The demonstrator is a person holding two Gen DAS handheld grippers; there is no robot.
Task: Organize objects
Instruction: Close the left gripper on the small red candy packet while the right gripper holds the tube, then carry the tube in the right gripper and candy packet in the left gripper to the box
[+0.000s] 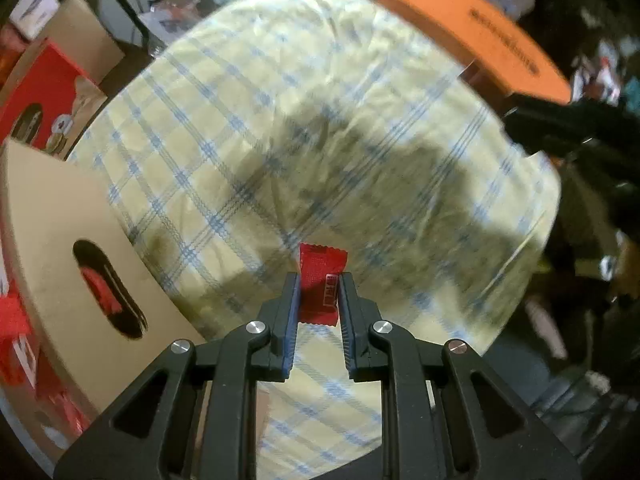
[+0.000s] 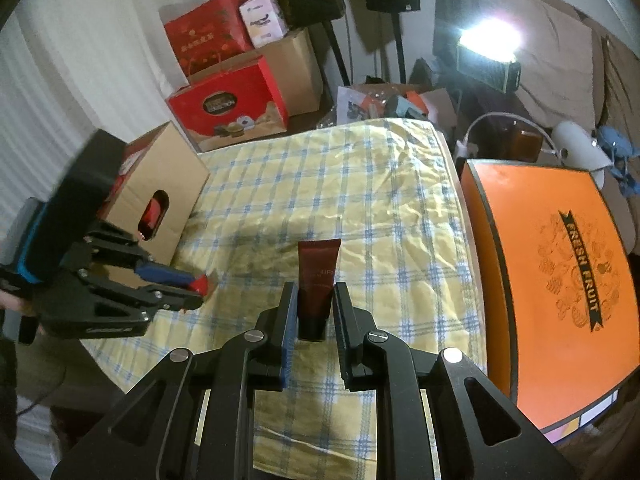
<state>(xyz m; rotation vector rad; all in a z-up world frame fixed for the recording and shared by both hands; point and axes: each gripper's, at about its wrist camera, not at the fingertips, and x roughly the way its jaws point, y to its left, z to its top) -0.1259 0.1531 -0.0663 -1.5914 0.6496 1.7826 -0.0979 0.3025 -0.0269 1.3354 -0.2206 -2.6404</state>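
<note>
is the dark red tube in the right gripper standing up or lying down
Cannot tell for sure. The tube sits clamped between the right gripper fingers, cap toward the camera, crimped end pointing away, over the checked cloth.

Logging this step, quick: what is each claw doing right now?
Left claw: shut on the red sachet.
Right claw: shut on the dark red tube.

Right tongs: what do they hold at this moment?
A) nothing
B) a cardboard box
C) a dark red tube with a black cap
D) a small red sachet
C: in the right wrist view the right tongs are closed on the dark red tube, its black cap toward the camera; the small red sachet is in the left tongs.
</note>
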